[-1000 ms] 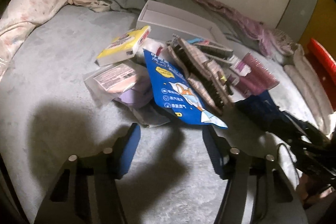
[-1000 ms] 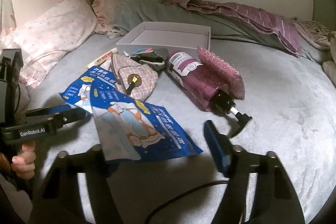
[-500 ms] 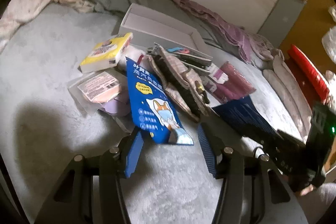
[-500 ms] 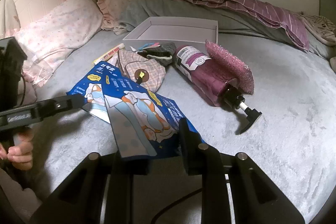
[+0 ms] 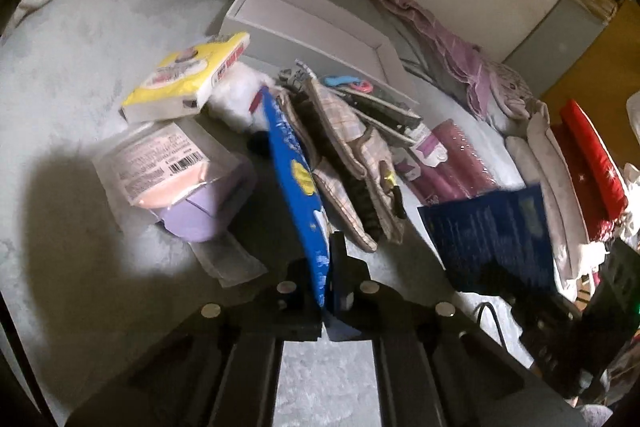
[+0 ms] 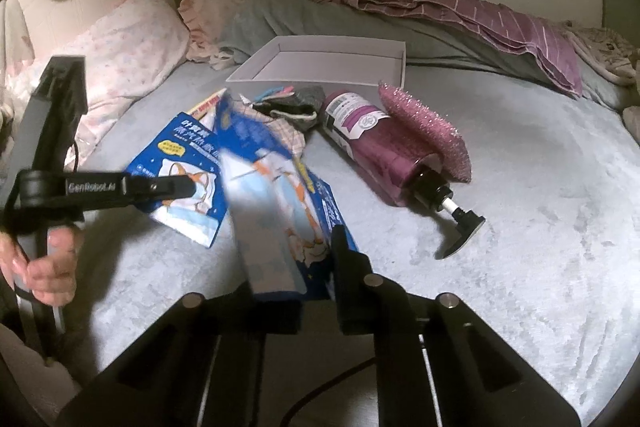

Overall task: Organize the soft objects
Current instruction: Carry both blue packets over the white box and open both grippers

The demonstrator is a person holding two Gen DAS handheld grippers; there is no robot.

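Left tool (image 5: 326,291): we're clamped on one blue packet (image 5: 298,187), mid-bed.
Right tool (image 6: 312,291): gripping the second blue packet (image 6: 280,211).
Left view only: yellow pack (image 5: 188,79).
Right view only: "GenRobot.ai" lettering, purple pump bottle (image 6: 384,151).

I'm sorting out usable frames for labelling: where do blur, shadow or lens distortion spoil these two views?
Left wrist view: fisheye bends the white box, a heavy shadow covers the grey bedspread at lower left, and the dark blue packet at right is motion-blurred. Right wrist view: the blue packet in the right gripper is smeared, while the purple pump bottle stays sharp.
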